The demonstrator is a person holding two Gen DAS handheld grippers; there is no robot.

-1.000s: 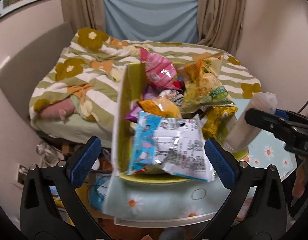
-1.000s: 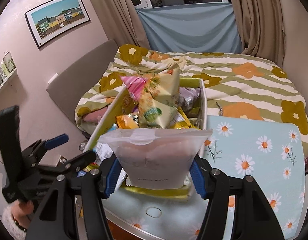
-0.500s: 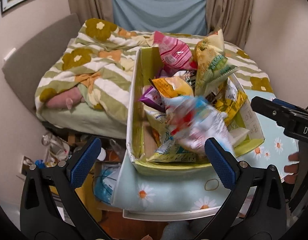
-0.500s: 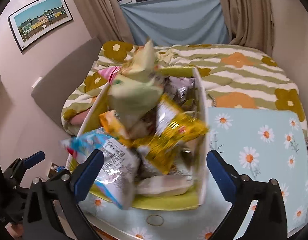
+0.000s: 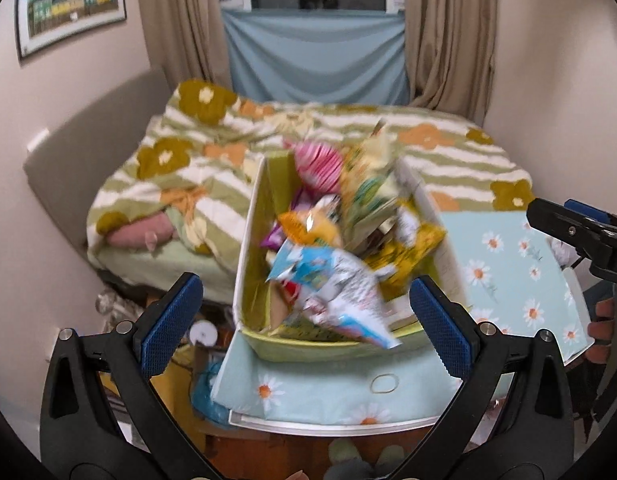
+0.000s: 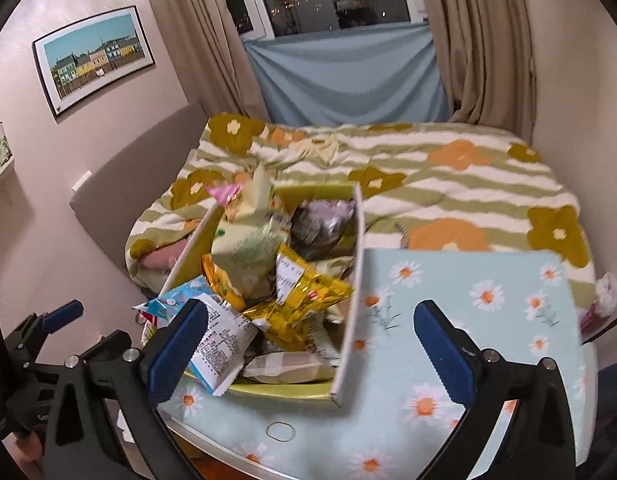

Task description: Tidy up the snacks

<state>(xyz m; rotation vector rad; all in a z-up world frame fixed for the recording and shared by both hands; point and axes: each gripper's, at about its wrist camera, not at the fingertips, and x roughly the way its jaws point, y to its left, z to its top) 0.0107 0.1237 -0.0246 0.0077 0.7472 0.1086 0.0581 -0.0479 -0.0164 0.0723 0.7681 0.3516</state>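
A yellow-green box (image 5: pixel 248 248) (image 6: pixel 350 300) full of snack bags stands on the daisy tablecloth (image 5: pixel 320 392) (image 6: pixel 488 292). A blue-and-silver bag (image 5: pixel 340 296) (image 6: pixel 216 336) lies on top at the box's near end, hanging over the rim. A pale flat bag (image 6: pixel 288 366) lies inside at the near end. A yellow bag (image 6: pixel 304 300), a pink bag (image 5: pixel 318 166) and a light green bag (image 6: pixel 248 240) stick up. My left gripper (image 5: pixel 308 324) is open and empty before the box. My right gripper (image 6: pixel 312 344) is open and empty above the box's near right corner.
A rubber band (image 5: pixel 384 383) (image 6: pixel 280 431) lies on the cloth near the table's front edge. A bed with a flowered striped quilt (image 5: pixel 212 152) (image 6: pixel 448 168) stands behind the table. Clutter lies on the floor (image 5: pixel 204 332) left of the table.
Both grippers let go of their bags and drew back. The blue-and-silver bag and the pale bag now lie in the box.
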